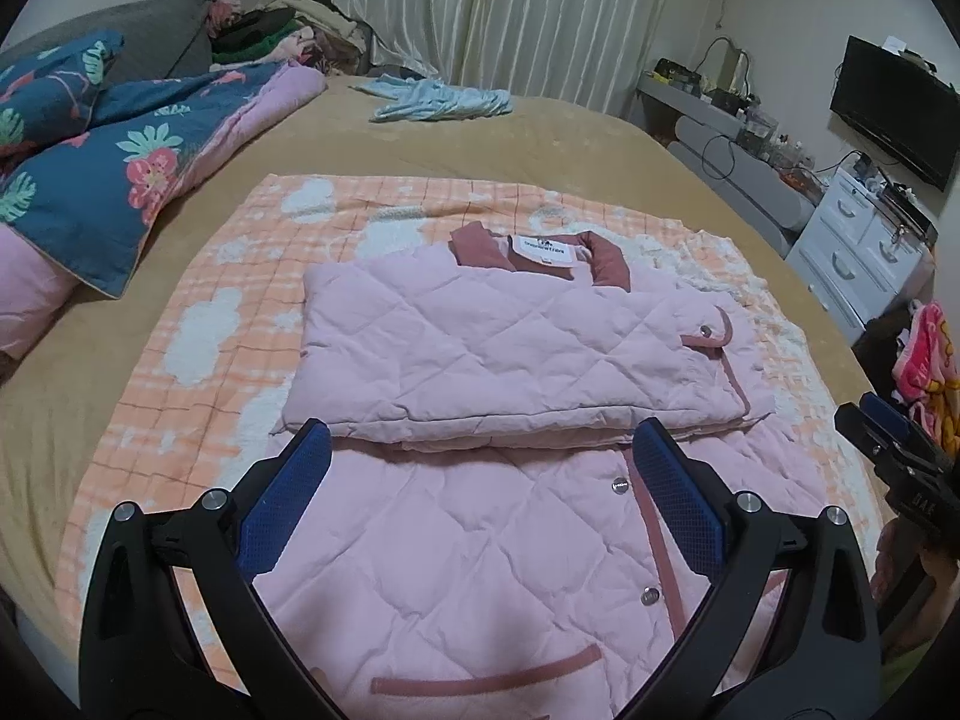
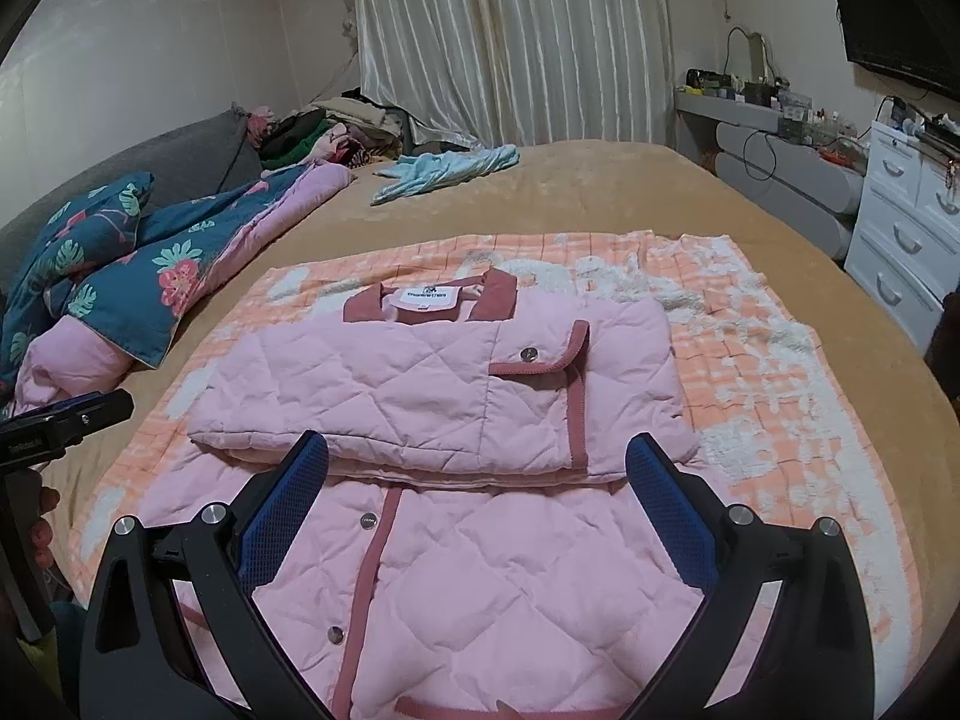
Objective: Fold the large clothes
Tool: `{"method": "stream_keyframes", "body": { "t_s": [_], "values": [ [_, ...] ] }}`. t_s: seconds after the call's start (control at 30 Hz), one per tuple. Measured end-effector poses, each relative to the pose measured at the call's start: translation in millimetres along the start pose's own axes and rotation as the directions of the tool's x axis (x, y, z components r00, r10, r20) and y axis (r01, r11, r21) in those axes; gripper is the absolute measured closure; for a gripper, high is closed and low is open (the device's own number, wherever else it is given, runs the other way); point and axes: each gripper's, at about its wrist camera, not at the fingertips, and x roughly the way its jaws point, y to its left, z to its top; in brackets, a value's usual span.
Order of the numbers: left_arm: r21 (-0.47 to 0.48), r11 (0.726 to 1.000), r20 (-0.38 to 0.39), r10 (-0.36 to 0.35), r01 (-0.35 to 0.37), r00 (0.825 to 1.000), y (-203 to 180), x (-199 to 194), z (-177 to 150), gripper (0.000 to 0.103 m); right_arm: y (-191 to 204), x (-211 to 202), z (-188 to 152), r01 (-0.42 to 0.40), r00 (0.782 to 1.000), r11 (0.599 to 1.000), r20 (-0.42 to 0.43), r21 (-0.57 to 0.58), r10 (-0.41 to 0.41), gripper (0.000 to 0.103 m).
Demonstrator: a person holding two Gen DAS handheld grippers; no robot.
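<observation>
A pink quilted jacket (image 1: 480, 510) with dark pink trim lies on an orange checked blanket (image 1: 198, 360) on the bed. Its sleeves are folded across the chest (image 1: 498, 348) below the collar and white label (image 1: 543, 246). My left gripper (image 1: 483, 438) is open and empty above the jacket's lower body. My right gripper (image 2: 477, 450) is open and empty above the same part, and it shows at the right edge of the left wrist view (image 1: 888, 438). The jacket also fills the right wrist view (image 2: 468, 570), with the folded sleeves (image 2: 432, 396) beyond the fingertips.
A blue floral quilt (image 1: 102, 180) lies at the left. A light blue garment (image 1: 438, 99) lies at the bed's far side. A clothes pile (image 1: 270, 30) sits by the curtains. White drawers (image 1: 858, 240) and a grey desk (image 1: 720, 138) stand to the right.
</observation>
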Motion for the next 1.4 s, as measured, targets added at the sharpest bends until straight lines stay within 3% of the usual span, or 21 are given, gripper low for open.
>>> {"method": "stream_keyframes", "body": {
  "t_s": [0.57, 1.4],
  "values": [
    [0.019, 1.0, 0.054, 0.012, -0.013, 0.998, 1, -43, -18, 0.009, -1, -62, -4, 0.012, 0.998, 1.0, 0.065, -0.014, -0.012, 0.004],
    [0.039, 0.998, 0.032, 0.045, -0.046, 0.998, 25, -57, -76, 0.009, -8, -94, -51, 0.059, 0.998, 0.998, 0.023, -0.022, -0.059, 0.004]
  ]
}}
